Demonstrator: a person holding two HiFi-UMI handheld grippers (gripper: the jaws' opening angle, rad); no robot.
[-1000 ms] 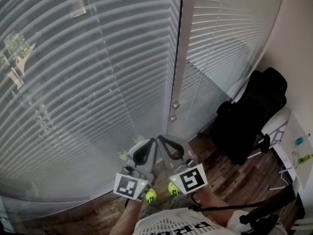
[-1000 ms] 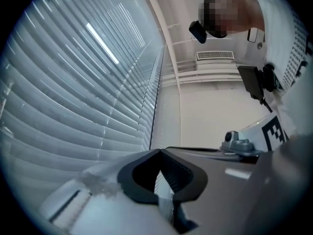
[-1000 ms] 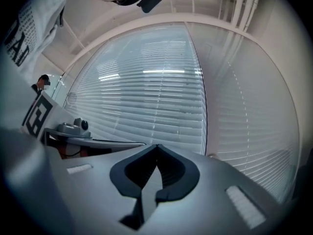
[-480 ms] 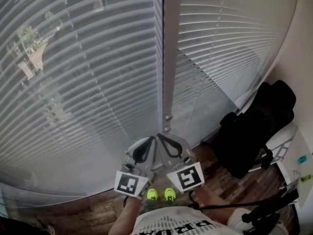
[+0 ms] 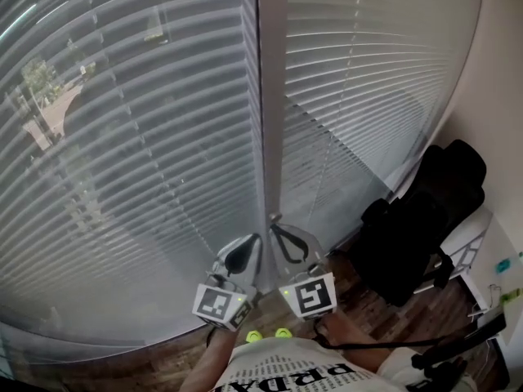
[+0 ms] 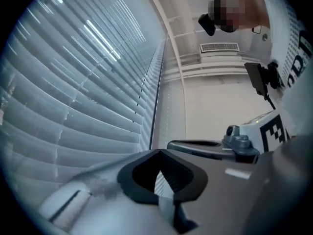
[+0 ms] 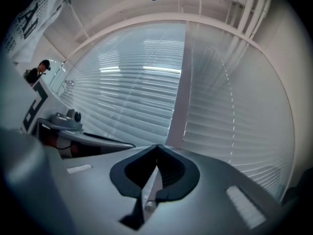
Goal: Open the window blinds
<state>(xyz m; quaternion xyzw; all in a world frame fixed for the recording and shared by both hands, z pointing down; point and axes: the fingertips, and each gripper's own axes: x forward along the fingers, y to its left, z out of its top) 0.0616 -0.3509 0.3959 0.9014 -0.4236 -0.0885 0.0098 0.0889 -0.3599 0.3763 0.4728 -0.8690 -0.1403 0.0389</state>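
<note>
Two slatted window blinds hang shut, the left blind [image 5: 122,137] and the right blind [image 5: 368,80], with a pale frame post [image 5: 272,96] between them. Both grippers are held side by side low in front of that post. My left gripper [image 5: 255,239] is shut, and I see nothing between its jaws. Just to its right, my right gripper [image 5: 276,229] is shut too, its tip close under a small fitting [image 5: 274,217] on the post. The left gripper view looks up along the left blind [image 6: 73,106]. The right gripper view faces the post [image 7: 178,106].
A black office chair [image 5: 417,211] stands at the right, close to the right blind. Behind it is a white desk edge [image 5: 490,251] against the wall. Wooden floor [image 5: 122,358] runs along the window base. The person's yellow-green shoes [image 5: 265,334] show below the grippers.
The head view has swung, so the post now stands mid-picture. The two shut grippers have come closer to the small fitting low on the post, still side by side.
</note>
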